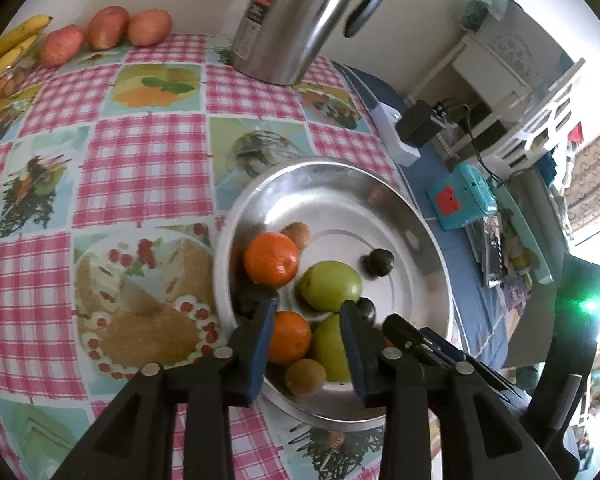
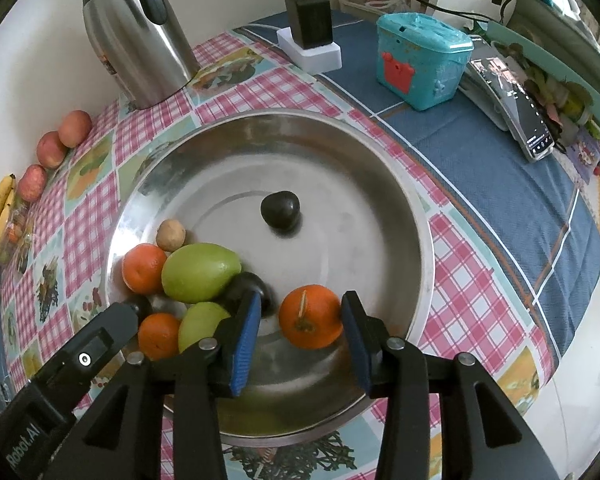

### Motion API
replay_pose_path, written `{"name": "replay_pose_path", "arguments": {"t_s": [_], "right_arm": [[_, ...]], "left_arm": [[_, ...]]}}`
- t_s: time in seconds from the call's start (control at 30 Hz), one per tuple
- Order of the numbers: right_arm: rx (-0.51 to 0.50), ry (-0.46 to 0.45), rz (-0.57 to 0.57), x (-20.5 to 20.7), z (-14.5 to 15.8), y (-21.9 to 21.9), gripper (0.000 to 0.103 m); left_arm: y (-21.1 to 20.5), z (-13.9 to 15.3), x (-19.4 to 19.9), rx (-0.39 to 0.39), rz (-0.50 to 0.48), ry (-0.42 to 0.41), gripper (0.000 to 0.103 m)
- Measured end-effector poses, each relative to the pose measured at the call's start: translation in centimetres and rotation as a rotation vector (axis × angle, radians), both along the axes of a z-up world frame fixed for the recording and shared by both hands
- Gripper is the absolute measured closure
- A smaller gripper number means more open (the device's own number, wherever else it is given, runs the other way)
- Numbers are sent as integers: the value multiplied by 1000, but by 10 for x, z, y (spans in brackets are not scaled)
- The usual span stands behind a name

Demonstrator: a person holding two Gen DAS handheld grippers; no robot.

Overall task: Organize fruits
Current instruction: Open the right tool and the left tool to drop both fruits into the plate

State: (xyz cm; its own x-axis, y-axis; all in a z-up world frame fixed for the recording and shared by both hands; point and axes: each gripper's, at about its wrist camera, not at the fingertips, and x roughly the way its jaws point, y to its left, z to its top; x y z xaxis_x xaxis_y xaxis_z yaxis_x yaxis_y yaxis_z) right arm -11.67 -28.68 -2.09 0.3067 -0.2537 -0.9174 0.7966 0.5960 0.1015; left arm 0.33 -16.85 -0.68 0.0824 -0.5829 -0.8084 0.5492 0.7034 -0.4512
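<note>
1. Metal bowl [image 2: 400, 184] sits on the checked tablecloth [image 1: 140, 152], close to the table's front edge. Nearly all the fruit is already inside it.
2. Pile along the bowl's left wall: two oranges, two green mangoes [image 2: 200, 272], a kiwi [image 2: 171, 235], and a dark plum [image 2: 256, 286] tucked behind the right gripper's left finger. One more plum [image 2: 280, 209] sits alone at the bowl centre.
3. Right gripper [image 2: 300, 312]: jaws parted and straddling a loose orange [image 2: 310, 316] on the bowl floor near the front rim. Right pad is at the skin, left pad shows clear gap. Reads as no clamp on it.
4. Left gripper [image 1: 310, 312]: jaws parted over the pile, another orange [image 1: 288, 336] and a mangoes' edge visible between the fingers. Nothing held.
5. Red apples [image 1: 104, 28] and bananas [image 1: 8, 52] line the table's far-left edge by the wall, steel kettle [image 1: 300, 20] at the back. They look like the fruit left outside.
6. Handling, by judgement: orange is firm, round, medium weight, rolls easily on polished steel. Grip across the equator, not over the stem. Mangoes are heavier and smooth, so take them across the narrow waist. Plums and kiwis are small and bruise easily, so squeeze lightly.
</note>
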Motion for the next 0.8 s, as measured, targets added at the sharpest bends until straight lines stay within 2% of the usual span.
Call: {"name": "replay_pose_path", "arguments": {"t_s": [0.1,0.23,0.43,0.5,0.57,0.67,0.77,0.8], "right_arm": [[-7,-7,-1,0,2,1,60],[-22,-19,-1,0,6,1,60],[-41,-34,14,3,11,3,60],[-45,-37,32,6,12,5,57],[-48,-39,50,9,12,9,48],[-46,-40,80,14,11,13,45],[-53,-40,109,19,12,17,36],[-56,-41,120,20,12,19,36]], "left_arm": [[7,2,4,35,44,-24,49],[18,0,12,105,108,-52,43],[39,-11,25,310,231,-111,23],[48,-16,31,353,269,-115,16],[56,-19,37,371,306,-103,13],[67,-20,42,378,344,-98,6],[73,-20,45,379,367,-105,3],[74,-20,45,380,371,-110,1]]}}
